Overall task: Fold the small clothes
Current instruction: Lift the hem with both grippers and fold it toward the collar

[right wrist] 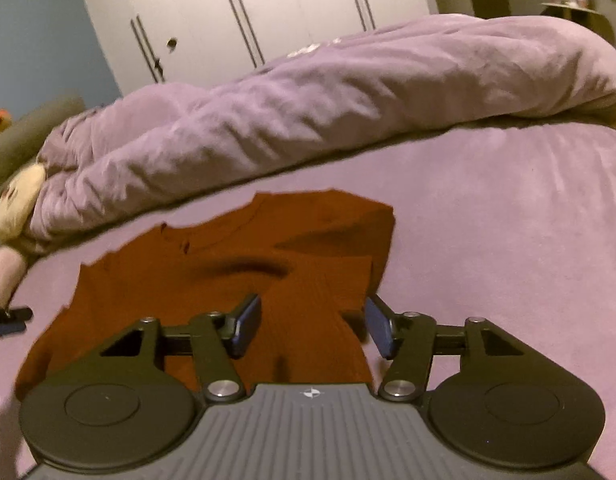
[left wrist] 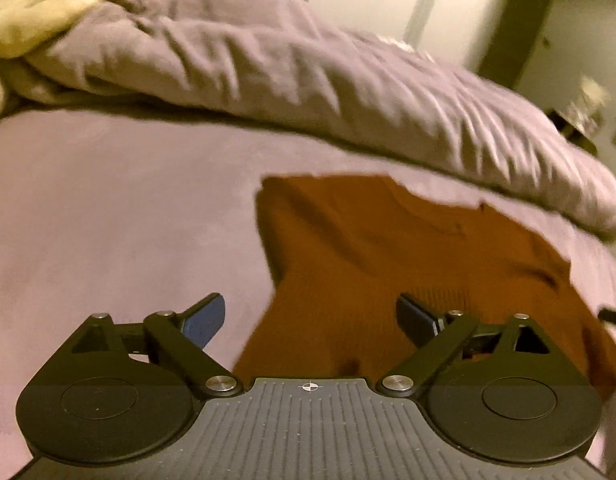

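I have one rust-orange top lying flat on the lilac bedsheet, just in front of the bunched duvet, and I take that flat spread as the reason both tools sit low over its near hem. My left gripper has its fingers wide apart, holding nothing, one finger past the top's left edge. My right gripper is also spread and empty, straddling a folded-in flap (possibly a sleeve). Two grippers, one garment, one cream plush toy beyond the duvet.
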Demonstrator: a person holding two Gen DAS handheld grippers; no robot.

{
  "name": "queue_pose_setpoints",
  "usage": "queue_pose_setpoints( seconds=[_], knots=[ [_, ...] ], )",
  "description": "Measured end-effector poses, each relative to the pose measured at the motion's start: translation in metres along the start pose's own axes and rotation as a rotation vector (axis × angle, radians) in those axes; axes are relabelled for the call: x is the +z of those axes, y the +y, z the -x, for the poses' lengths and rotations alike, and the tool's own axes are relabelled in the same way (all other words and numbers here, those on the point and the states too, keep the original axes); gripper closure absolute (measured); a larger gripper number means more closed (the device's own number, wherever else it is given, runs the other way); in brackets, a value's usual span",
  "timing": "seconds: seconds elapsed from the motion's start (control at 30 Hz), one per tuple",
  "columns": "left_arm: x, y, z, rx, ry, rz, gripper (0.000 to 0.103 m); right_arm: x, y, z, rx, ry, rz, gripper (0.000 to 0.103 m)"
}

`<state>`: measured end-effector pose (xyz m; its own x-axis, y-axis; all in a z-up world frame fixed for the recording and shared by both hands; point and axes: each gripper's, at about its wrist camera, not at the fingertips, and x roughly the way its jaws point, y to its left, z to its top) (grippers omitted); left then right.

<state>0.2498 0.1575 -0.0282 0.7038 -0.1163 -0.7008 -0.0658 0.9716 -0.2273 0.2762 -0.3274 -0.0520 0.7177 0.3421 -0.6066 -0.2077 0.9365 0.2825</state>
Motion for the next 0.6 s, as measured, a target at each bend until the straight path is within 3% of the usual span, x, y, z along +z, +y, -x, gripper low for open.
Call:
queue_pose_setpoints(
  seconds=[0.2,0.3,0.37,0.4,0.47,0.57,0.6],
  knots=[
    [-0.003,0.002,-0.021,0.043,0.055,0.000,0.007,0.007,0.010,-0.023,0.007,0.037,0.084,0.046],
    [0.002,0.007,-0.032,-0.006,0.084,0.069,0.009,0.012,0.011,-0.035,0.023,0.060,0.107,0.048],
    [0.005,0.006,-0.041,-0.015,0.112,0.080,0.025,0.014,0.011,-0.044,0.027,0.081,0.125,0.052],
    [0.006,0.003,-0.044,0.006,0.127,0.074,0.040,0.014,0.011,-0.048,0.028,0.092,0.128,0.056],
    [0.007,-0.002,-0.048,0.046,0.150,0.065,0.051,0.015,0.010,-0.052,0.027,0.104,0.124,0.076],
    [0.005,-0.014,-0.042,0.089,0.147,0.005,0.070,0.015,0.010,-0.047,0.048,0.088,0.126,0.094],
    [0.005,-0.018,-0.039,0.105,0.144,-0.016,0.079,0.014,0.011,-0.044,0.046,0.078,0.138,0.094]
  ],
)
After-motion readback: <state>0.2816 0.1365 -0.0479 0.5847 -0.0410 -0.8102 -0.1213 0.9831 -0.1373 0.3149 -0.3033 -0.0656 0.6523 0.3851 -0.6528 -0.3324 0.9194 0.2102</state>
